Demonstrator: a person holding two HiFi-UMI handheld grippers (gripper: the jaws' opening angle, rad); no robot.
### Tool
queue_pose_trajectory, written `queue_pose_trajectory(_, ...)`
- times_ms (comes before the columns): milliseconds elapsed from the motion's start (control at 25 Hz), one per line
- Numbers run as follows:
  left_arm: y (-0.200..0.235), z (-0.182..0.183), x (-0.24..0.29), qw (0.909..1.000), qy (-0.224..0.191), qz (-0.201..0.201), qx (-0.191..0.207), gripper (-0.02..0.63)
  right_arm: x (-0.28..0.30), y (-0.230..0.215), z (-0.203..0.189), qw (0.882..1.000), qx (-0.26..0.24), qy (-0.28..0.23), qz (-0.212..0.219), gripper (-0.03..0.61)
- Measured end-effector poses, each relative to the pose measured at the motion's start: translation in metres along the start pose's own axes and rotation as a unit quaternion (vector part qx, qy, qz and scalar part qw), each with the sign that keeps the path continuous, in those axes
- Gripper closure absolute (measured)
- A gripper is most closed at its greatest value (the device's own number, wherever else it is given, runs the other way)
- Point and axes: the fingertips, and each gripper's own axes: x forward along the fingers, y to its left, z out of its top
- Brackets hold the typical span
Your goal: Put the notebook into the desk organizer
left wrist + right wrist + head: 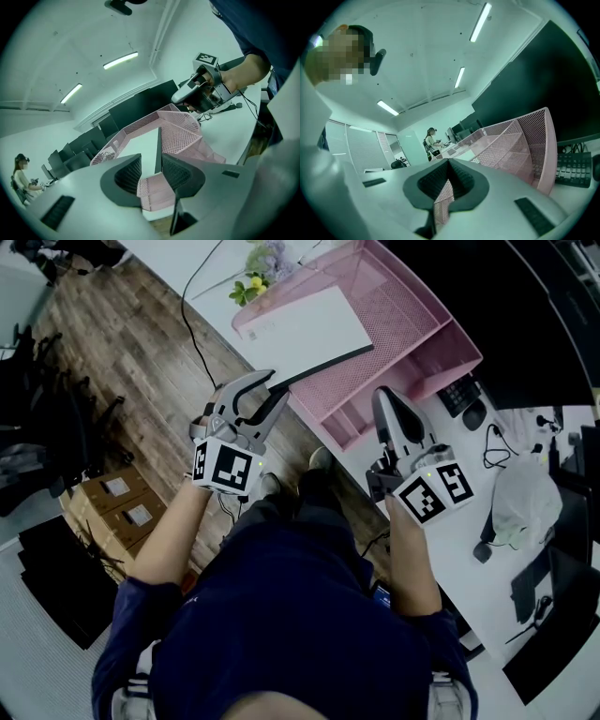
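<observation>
1. White notebook (143, 147), in the desk organizer (180, 136): near end hidden behind the pads of the left gripper (151, 154).
2. Black keyboard (461, 395), beside the desk organizer: only a corner clears the pink wall.
3. Flowers (262, 263), beyond the desk organizer: cropped by the top edge.
4. Seated person (21, 178), far beyond the desk organizer: too small to make out.

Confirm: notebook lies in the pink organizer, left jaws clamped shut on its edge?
No: the left gripper view shows the left gripper with jaws apart, not clamped, either side of the notebook edge. The notebook does lie in the pink organizer.
</observation>
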Motion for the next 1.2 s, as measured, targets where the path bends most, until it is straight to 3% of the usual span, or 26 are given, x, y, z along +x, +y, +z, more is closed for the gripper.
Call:
queue_pose_trajectory(800,0.012,0.014,-0.028,0.9993,-0.031,0.018,-0.01,0.446,-0.01,0.029,0.006,1.0,-0.017,-0.014,-0.004,0.574)
queue_pose_trajectory(1200,0.023,0.019,-0.045,0.9975,-0.051,0.03,-0.039,0.454,-0.015,0.048,0.01,0.999,-0.028,-0.02,-0.004,0.574)
